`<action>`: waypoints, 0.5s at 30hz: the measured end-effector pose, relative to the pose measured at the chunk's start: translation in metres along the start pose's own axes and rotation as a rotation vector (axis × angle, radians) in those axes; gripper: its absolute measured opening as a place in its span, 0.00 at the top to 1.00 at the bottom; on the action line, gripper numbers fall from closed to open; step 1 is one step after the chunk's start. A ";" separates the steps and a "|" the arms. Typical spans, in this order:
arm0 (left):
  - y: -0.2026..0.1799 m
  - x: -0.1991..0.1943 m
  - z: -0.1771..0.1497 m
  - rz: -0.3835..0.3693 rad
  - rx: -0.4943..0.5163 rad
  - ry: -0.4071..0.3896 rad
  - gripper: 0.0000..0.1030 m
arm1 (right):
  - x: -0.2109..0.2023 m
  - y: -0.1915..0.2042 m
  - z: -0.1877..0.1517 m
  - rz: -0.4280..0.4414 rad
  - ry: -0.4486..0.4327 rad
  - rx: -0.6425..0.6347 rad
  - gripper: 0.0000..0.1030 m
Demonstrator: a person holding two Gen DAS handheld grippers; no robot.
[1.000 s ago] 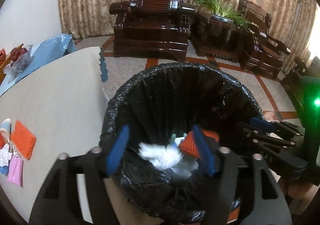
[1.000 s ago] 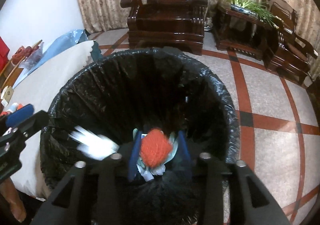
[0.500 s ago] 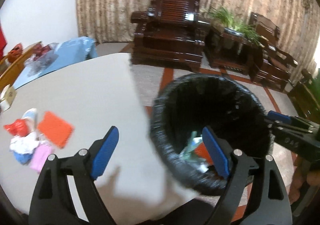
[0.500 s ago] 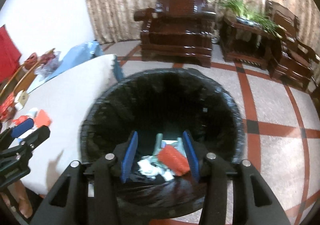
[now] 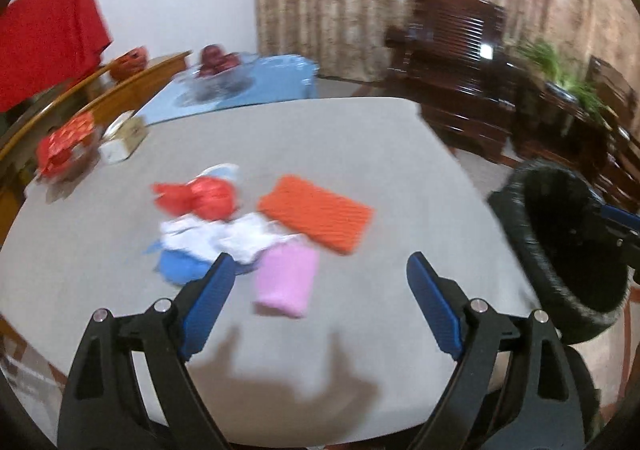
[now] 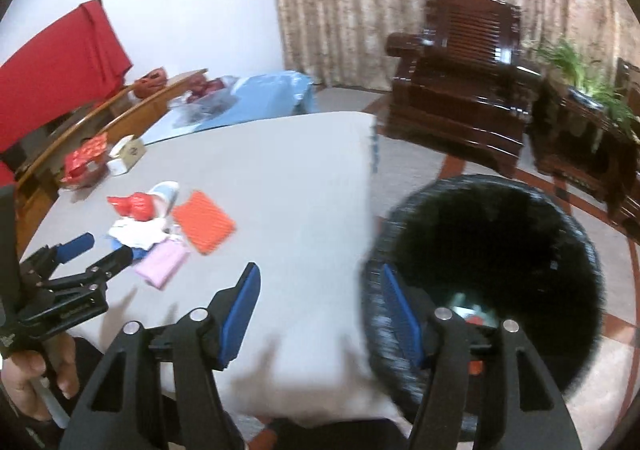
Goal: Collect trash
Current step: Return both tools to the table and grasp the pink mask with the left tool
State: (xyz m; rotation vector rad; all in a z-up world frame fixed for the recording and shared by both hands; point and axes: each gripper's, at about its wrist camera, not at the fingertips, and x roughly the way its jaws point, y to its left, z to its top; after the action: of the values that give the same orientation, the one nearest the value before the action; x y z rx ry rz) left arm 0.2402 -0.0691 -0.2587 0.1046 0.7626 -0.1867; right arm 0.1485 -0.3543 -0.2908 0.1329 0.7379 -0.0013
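A heap of trash lies on the grey table: a red crumpled bag, white tissue, a blue piece, a pink packet and an orange pad. My left gripper is open and empty, hovering just before the pink packet. My right gripper is open and empty over the table's right edge, beside the black-lined bin, which holds dropped trash. The left gripper and the heap also show in the right wrist view.
A red packet and a small box sit at the table's far left. A blue-covered table with fruit stands behind. Dark wooden armchairs and a plant line the far wall.
Both grippers swung left from above the bin to the table. The white tissue and orange ball they let go now lie in the bin. Both jaws stand open.
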 end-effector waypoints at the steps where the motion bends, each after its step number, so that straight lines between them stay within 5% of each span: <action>1: 0.006 0.000 -0.001 0.007 -0.008 -0.002 0.17 | 0.003 0.005 0.002 0.009 0.002 -0.006 0.40; 15: 0.022 0.056 -0.020 -0.013 -0.004 0.061 0.21 | 0.072 0.070 0.018 0.052 0.046 -0.082 0.40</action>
State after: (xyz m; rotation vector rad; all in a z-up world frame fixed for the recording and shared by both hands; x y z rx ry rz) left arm 0.2708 -0.0515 -0.3116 0.1016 0.8243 -0.1950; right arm 0.2173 -0.2837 -0.3177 0.0740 0.7792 0.0819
